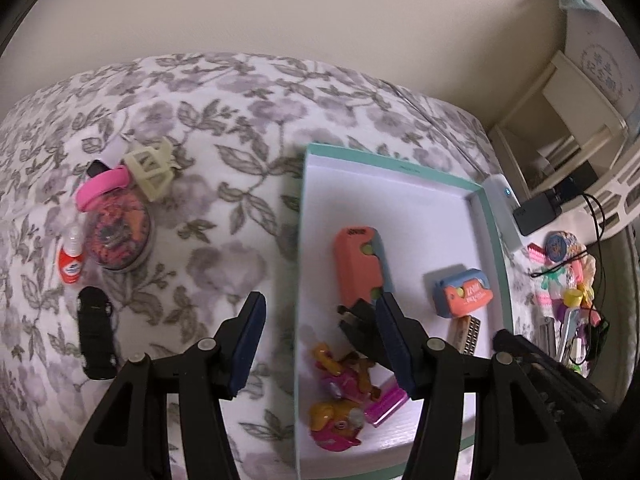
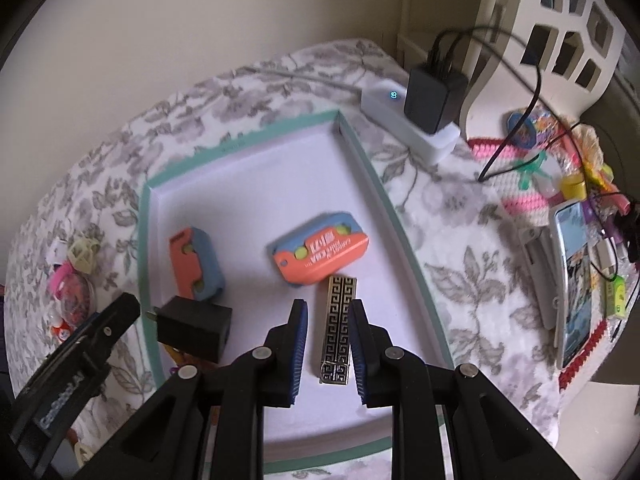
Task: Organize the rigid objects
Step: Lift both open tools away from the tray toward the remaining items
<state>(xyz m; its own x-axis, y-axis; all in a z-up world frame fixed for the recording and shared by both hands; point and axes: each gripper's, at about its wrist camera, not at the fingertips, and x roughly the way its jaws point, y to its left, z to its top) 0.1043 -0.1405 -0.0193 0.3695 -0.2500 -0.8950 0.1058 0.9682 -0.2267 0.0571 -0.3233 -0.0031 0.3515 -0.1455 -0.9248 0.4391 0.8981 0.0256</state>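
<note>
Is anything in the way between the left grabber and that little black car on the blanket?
Nothing visible blocks it. The left gripper is open, hovering over the teal box's left wall, and the black car lies to its left on the flowered blanket. Only bare blanket shows between them; the red-and-white bottle and round tin sit farther back.

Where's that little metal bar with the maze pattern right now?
In the right wrist view, the patterned metal bar lies on the floor of the teal-rimmed box, between the open fingers of the right gripper, just below the orange-and-blue case.
</note>
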